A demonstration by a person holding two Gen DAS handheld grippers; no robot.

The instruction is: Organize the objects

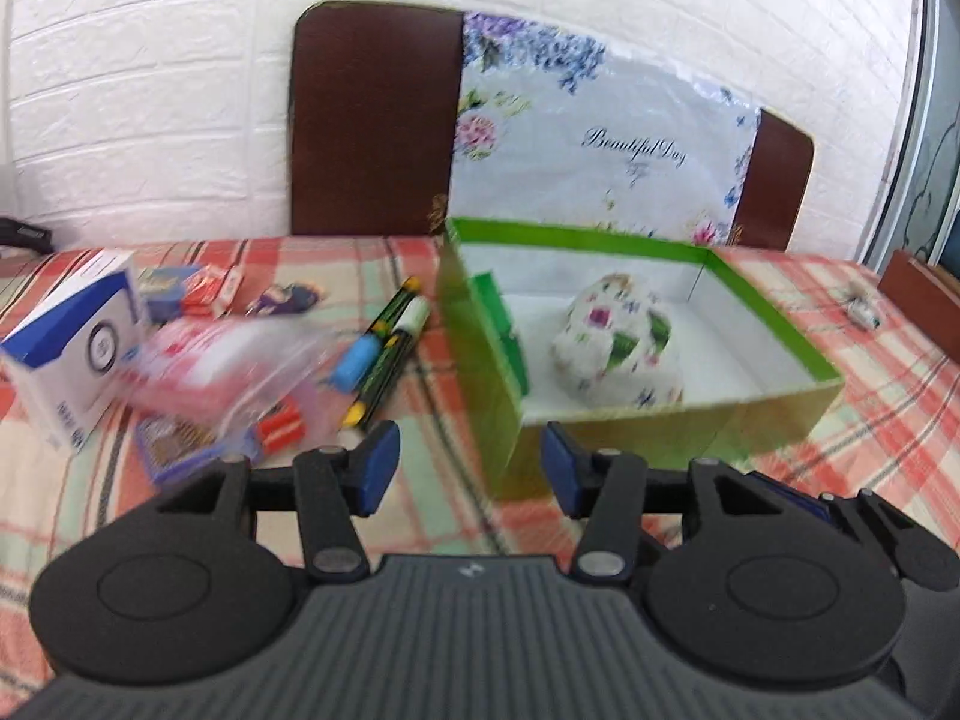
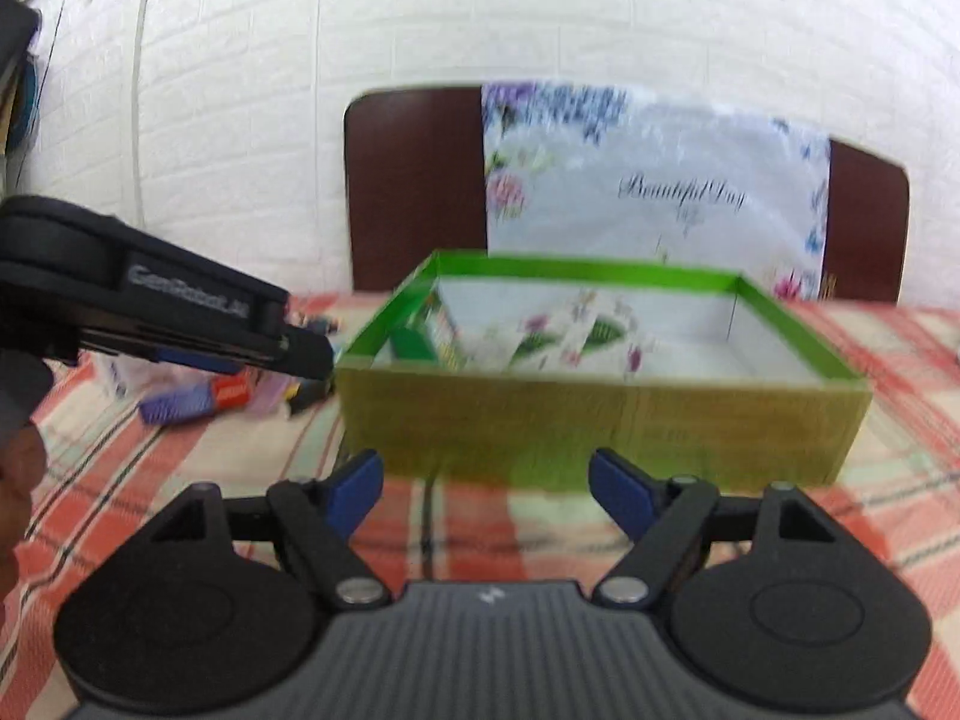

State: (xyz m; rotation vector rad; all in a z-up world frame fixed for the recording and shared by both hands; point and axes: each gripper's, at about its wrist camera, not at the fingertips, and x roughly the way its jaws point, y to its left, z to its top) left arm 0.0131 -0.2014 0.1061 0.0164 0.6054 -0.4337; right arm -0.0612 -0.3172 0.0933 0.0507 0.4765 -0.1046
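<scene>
A: Looking at the big green box (image 1: 774, 384) first. Sitting open on the checked tablecloth (image 1: 900, 372), with a flowery soft bundle (image 1: 618, 354) lying inside. Probably light card, bending if squeezed.

B: Then the white and blue carton (image 1: 72, 348), standing far left. Likely stiff and light. Taking it by the two flat sides.

A: Next the clear plastic bag (image 1: 228, 360). Looking floppy and slippery. Pinching a top edge.

B: Last, the thin markers (image 1: 390, 348), lying just left of the box. Hard, likely rolling. Gripping across the middle.

A: Left gripper (image 1: 471, 468) spreading wide, holding nothing. Right gripper (image 2: 486, 489) spreading wide too, holding nothing.
</scene>
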